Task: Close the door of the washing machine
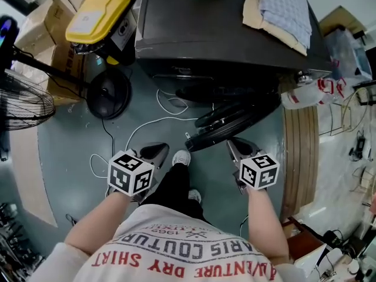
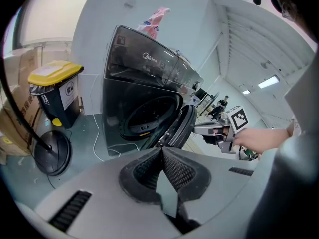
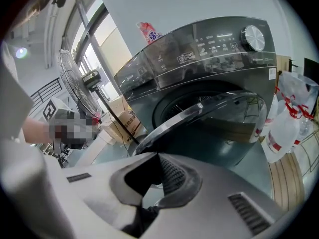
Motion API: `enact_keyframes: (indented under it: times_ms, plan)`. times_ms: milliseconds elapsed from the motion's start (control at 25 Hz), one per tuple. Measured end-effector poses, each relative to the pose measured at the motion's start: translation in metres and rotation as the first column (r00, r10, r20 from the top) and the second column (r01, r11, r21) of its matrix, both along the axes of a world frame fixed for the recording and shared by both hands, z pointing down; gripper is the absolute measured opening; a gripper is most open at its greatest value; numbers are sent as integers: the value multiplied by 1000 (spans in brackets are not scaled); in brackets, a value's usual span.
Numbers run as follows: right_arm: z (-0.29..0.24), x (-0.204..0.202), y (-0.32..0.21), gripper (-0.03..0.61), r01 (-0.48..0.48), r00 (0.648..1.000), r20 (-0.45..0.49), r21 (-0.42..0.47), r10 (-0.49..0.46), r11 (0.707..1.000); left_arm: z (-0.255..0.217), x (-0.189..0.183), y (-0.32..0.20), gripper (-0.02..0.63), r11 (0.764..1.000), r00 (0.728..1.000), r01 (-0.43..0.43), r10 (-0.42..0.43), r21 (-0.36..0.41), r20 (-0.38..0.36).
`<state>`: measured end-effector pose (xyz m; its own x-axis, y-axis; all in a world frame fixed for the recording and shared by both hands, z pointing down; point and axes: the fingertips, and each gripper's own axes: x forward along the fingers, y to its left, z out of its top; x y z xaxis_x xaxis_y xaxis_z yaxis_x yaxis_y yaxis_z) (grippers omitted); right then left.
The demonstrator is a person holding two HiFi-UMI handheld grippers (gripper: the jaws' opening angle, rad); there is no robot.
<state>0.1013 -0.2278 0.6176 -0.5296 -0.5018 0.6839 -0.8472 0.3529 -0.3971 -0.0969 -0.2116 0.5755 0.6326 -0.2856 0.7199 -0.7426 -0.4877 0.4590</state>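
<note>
The dark front-loading washing machine stands ahead of me. Its round door is swung wide open toward me, on the right of the drum opening. My left gripper hovers over the floor, left of the door's free edge and apart from it, jaws shut and empty. My right gripper is shut and empty too, just in front of the door's rim. In the right gripper view the door crosses right above the right gripper. The left gripper view shows the left gripper below the door.
A yellow-lidded bin and cardboard boxes stand left of the machine, with a floor fan and a round black base. A white cable loops over the floor. Folded laundry lies on the machine. Plastic bags and wooden boards are at right.
</note>
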Motion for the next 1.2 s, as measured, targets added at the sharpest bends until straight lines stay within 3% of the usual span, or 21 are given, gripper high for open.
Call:
enact_keyframes:
  times_ms: [240, 640, 1200]
  plan:
    - [-2, -13, -24, 21, 13, 1000, 15, 19, -14, 1000, 0, -13, -9, 29, 999, 999, 53, -53, -7, -11]
    - [-3, -27, -75, 21, -50, 998, 37, 80, 47, 996, 19, -43, -14, 29, 984, 985, 170, -171, -59, -16]
    - [-3, -29, -129, 21, -97, 995, -22, 133, 101, 986, 26, -61, -19, 29, 973, 976, 217, -218, -72, -6]
